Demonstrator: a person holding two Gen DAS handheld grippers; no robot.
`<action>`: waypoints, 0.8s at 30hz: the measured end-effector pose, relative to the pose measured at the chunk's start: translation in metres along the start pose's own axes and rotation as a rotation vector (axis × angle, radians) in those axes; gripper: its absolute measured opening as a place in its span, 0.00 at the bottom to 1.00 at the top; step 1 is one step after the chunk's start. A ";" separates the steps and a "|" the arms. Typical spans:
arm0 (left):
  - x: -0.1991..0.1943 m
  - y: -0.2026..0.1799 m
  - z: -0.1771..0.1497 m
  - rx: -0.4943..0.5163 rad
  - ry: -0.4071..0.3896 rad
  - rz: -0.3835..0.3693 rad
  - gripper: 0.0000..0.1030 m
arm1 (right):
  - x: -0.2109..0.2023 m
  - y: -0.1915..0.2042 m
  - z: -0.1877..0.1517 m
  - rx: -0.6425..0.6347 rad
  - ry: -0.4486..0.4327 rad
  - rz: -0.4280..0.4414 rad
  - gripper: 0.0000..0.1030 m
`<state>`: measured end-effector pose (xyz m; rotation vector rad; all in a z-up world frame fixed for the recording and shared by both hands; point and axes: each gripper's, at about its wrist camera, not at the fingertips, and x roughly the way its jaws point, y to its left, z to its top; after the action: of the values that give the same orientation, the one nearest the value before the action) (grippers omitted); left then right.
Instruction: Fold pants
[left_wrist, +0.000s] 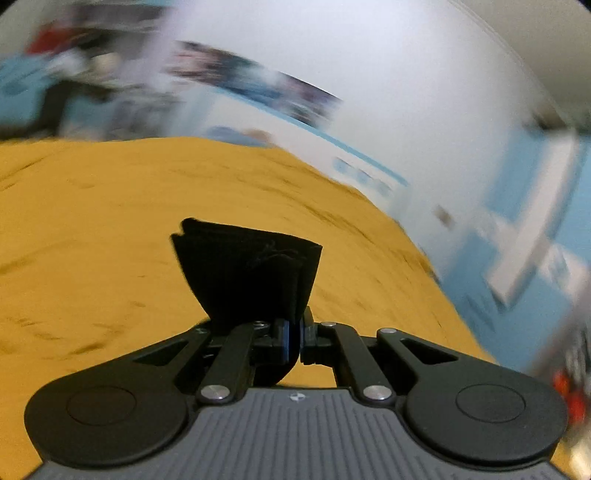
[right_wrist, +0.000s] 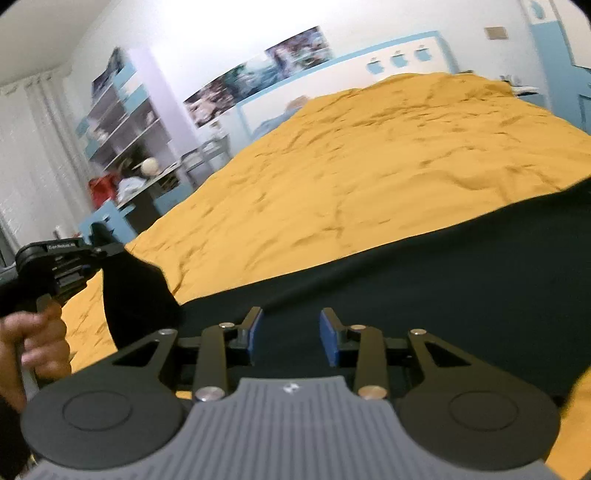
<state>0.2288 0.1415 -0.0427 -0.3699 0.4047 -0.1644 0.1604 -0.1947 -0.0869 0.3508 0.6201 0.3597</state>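
Black pants (right_wrist: 424, 280) spread flat on the mustard-yellow bedspread (right_wrist: 369, 166), 1 corner lifted and pinched by the left gripper (left_wrist: 295, 334), right gripper (right_wrist: 291, 338) spread above the pants, blue-and-white headboard (right_wrist: 402, 55) and shelves (right_wrist: 122, 107) beyond the bedspread.

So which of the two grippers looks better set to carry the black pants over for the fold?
Probably the left. The left gripper is already shut on a corner of the black pants, lifted off the yellow bedspread. The right gripper has open jaws above the cloth, gripping nothing.
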 end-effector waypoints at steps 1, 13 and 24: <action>0.007 -0.019 -0.008 0.055 0.029 -0.020 0.04 | -0.004 -0.005 0.001 0.010 -0.005 -0.010 0.30; 0.037 -0.115 -0.097 0.434 0.398 -0.172 0.35 | -0.021 -0.044 -0.007 0.101 0.017 -0.064 0.32; -0.028 0.075 -0.027 -0.261 0.222 0.138 0.59 | 0.039 -0.009 -0.005 0.170 0.176 0.025 0.38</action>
<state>0.1980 0.2080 -0.0843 -0.5813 0.6722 -0.0172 0.1886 -0.1845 -0.1138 0.4933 0.8220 0.3653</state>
